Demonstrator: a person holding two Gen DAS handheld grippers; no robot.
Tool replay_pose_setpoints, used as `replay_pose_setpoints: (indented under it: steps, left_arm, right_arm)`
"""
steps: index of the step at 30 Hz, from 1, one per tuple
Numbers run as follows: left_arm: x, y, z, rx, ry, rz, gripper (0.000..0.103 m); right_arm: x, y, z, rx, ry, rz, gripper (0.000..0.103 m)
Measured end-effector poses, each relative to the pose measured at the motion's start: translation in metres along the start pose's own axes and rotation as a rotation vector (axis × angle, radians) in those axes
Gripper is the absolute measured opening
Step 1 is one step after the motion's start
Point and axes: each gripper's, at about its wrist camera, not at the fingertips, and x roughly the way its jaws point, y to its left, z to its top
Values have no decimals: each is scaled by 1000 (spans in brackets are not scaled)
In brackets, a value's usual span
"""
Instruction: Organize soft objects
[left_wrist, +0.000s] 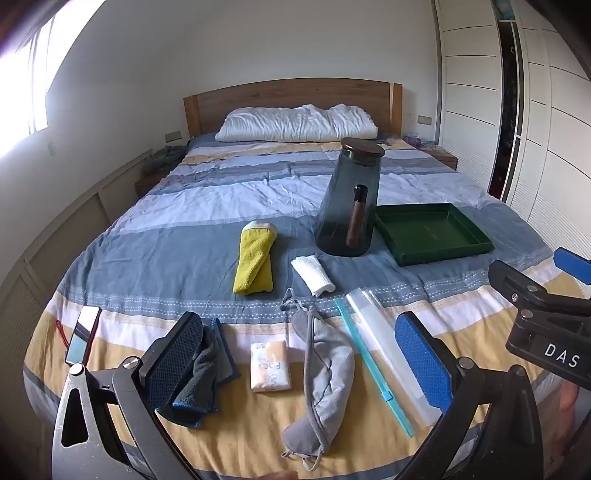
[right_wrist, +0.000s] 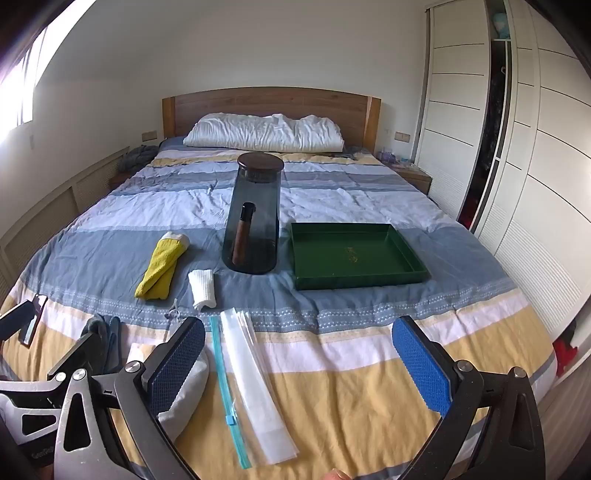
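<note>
I'm over a striped blue, white and yellow quilt (right_wrist: 332, 387) — wooden headboard (right_wrist: 271, 107), white slatted wardrobe (right_wrist: 546, 221) beyond. Both the left gripper (left_wrist: 303, 354) and the right gripper (right_wrist: 306, 365) are spread wide, grasping nothing.

Left tool (left_wrist: 299, 363) wide open above bed (left_wrist: 184, 236); grey eye mask (left_wrist: 325, 373), tissue pack (left_wrist: 269, 365) between fingers.

The yellow towel (left_wrist: 255, 262) is fluffy cloth, the green tray (left_wrist: 436, 230) smooth plastic, the headboard (left_wrist: 291, 99) matt wood, the jar (left_wrist: 349, 206) glossy smoked glass.
</note>
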Motion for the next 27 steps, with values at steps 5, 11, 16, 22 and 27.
replay_pose_setpoints:
  steps: [5,11,16,22,27]
  left_arm:
    - [1,-1,1,-1,13,4,102]
    - [1,0,0,0,14,-4,102]
    - [0,-1,1,-1,16,-4,102]
    - [-1,0,-3,-9,20,-3,102]
    - [4,2,-4,-14,24,-3,102]
  right_arm:
    - [-1,-1,0,5,2,3,103]
    - [-2,-2,0,11,0,8,103]
    - [0,-1,0,11,1,8,103]
    - [1,-1,0,12,1,9,103]
    - [-1,0,0,10,3,9,103]
